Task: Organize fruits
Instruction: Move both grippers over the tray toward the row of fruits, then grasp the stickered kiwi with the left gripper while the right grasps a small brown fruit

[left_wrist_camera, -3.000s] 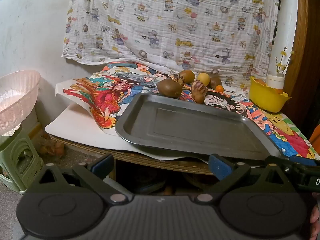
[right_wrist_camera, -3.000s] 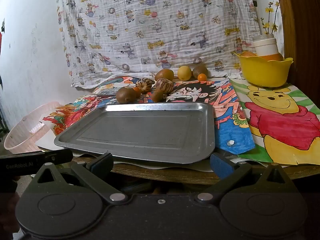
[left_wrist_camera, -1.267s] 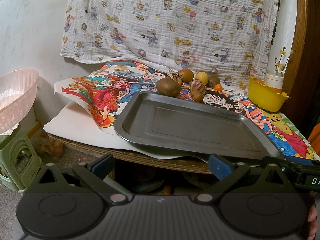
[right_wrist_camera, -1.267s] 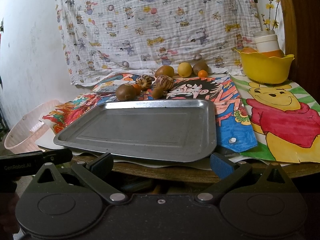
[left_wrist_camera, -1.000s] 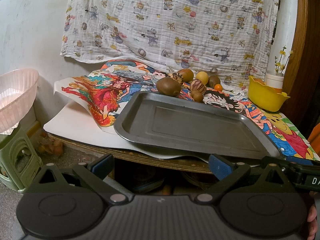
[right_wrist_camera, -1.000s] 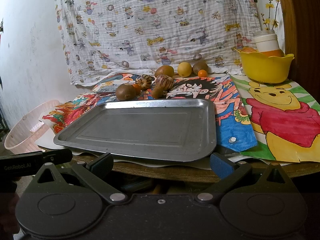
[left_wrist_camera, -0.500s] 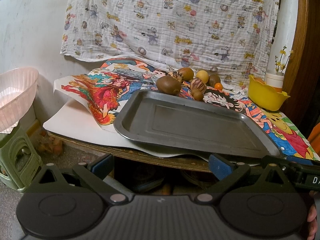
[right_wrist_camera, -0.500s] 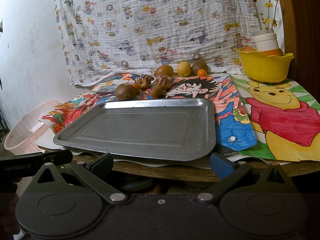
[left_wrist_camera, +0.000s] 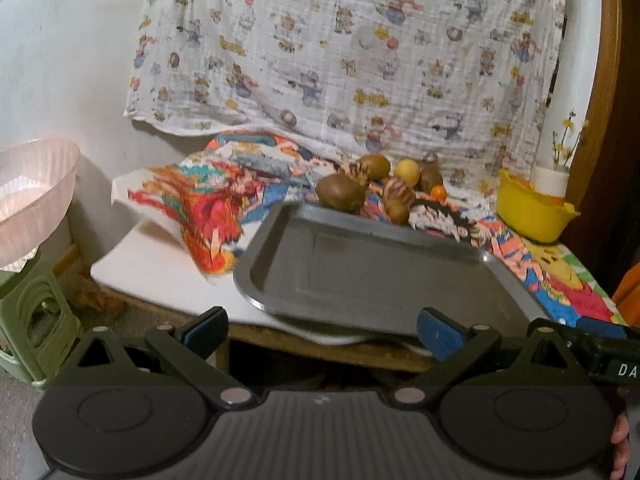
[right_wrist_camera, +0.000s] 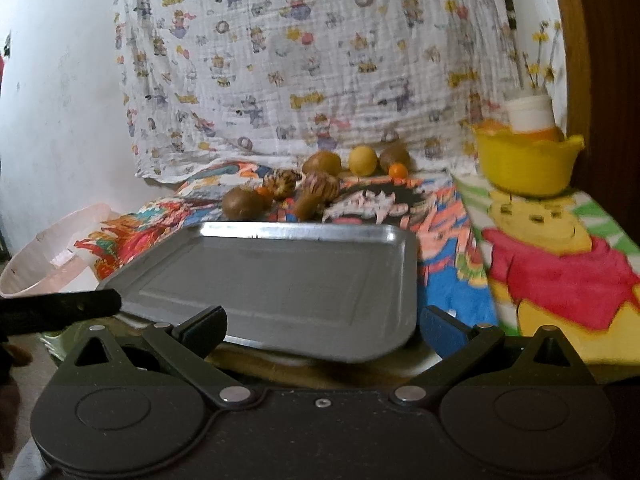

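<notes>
A grey metal tray (left_wrist_camera: 372,272) (right_wrist_camera: 280,280) lies empty near the table's front edge. Behind it sit several fruits: a brown kiwi (left_wrist_camera: 340,192) (right_wrist_camera: 242,202), striped brown fruits (left_wrist_camera: 398,194) (right_wrist_camera: 320,186), a yellow round fruit (left_wrist_camera: 407,169) (right_wrist_camera: 362,161) and a small orange one (left_wrist_camera: 439,191) (right_wrist_camera: 397,169). My left gripper (left_wrist_camera: 322,326) hangs open in front of the table edge, nothing between its blue-padded fingers. My right gripper (right_wrist_camera: 322,326) is open too, over the tray's near rim.
A yellow bowl (left_wrist_camera: 532,216) (right_wrist_camera: 524,164) with a white cup stands at the back right. A pink basket (left_wrist_camera: 28,196) (right_wrist_camera: 48,256) rests on a green stool (left_wrist_camera: 28,320) left of the table. Cartoon posters cover the tabletop; a patterned cloth hangs behind.
Both grippers have moved forward toward the table; the tray and fruits appear closer and slightly blurred. Both stay open.
</notes>
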The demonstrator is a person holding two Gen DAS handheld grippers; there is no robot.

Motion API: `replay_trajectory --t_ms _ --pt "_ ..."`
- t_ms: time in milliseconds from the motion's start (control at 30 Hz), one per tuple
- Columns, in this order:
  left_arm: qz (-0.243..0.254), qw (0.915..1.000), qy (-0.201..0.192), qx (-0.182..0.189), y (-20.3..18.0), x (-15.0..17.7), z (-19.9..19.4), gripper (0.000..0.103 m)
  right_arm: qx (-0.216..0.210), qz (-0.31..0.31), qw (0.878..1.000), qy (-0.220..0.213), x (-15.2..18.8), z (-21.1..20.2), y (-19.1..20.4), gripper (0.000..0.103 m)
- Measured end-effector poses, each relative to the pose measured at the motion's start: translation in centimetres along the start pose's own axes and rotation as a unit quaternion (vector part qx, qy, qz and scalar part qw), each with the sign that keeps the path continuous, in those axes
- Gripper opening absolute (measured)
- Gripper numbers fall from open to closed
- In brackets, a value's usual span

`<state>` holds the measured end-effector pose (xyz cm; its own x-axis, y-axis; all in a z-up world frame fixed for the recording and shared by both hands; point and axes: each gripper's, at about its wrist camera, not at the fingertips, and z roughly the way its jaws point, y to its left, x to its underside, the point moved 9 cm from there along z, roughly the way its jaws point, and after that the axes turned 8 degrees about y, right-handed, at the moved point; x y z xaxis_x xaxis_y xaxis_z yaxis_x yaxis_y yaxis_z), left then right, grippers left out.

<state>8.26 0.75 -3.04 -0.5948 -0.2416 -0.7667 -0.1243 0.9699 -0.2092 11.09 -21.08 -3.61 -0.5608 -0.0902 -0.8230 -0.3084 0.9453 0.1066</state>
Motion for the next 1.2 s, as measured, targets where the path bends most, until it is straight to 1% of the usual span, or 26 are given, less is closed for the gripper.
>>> replay_trajectory --t_ms 67,133,233,333,433,567,700,867,1033,1133,1200 --pt "0.001 1.0 -0.005 -0.001 0.2 -1.0 0.0 0.102 -0.002 -0.013 1.0 -0.008 -0.7 0.2 0.0 0.103" --pt "0.004 1.0 -0.008 -0.005 0.5 -1.9 0.1 0.102 -0.01 -0.03 0.999 -0.009 -2.1 0.1 0.2 0.103" --pt "0.011 0.9999 0.0 -0.007 0.7 -3.2 0.6 0.102 -0.024 -0.053 0.998 -0.011 -3.5 0.3 0.6 0.103" --pt "0.027 0.9996 0.004 -0.009 0.6 -4.5 1.1 0.102 -0.03 -0.075 0.997 -0.016 -5.1 0.5 0.7 0.103" --pt "0.052 0.9986 0.007 -0.01 0.2 -5.7 1.7 0.102 -0.034 -0.097 0.995 -0.017 -6.6 1.0 0.5 0.103" --pt "0.078 0.9967 0.021 -0.007 -0.2 -6.9 3.0 0.103 -0.042 -0.107 0.993 -0.004 -8.0 2.1 -0.2 0.103" --pt "0.086 0.9954 0.044 0.001 -0.3 -7.9 4.6 0.102 -0.057 -0.1 0.993 0.016 -9.0 3.9 -0.9 0.103" --pt "0.078 0.9947 0.067 0.009 -0.1 -9.6 7.1 0.102 -0.069 -0.088 0.993 0.038 -9.6 6.9 -1.4 0.103" --pt "0.062 0.9945 0.083 0.018 0.0 -11.2 9.6 0.102 -0.066 -0.103 0.991 0.044 -10.4 9.8 -1.6 0.103" --pt "0.053 0.9937 0.095 0.024 -0.1 -12.2 11.6 0.102 -0.065 -0.113 0.99 0.056 -11.4 11.8 -1.8 0.102" --pt "0.048 0.9934 0.101 0.028 -0.3 -12.8 12.7 0.102 -0.073 -0.109 0.989 0.067 -12.1 13.1 -2.1 0.102"
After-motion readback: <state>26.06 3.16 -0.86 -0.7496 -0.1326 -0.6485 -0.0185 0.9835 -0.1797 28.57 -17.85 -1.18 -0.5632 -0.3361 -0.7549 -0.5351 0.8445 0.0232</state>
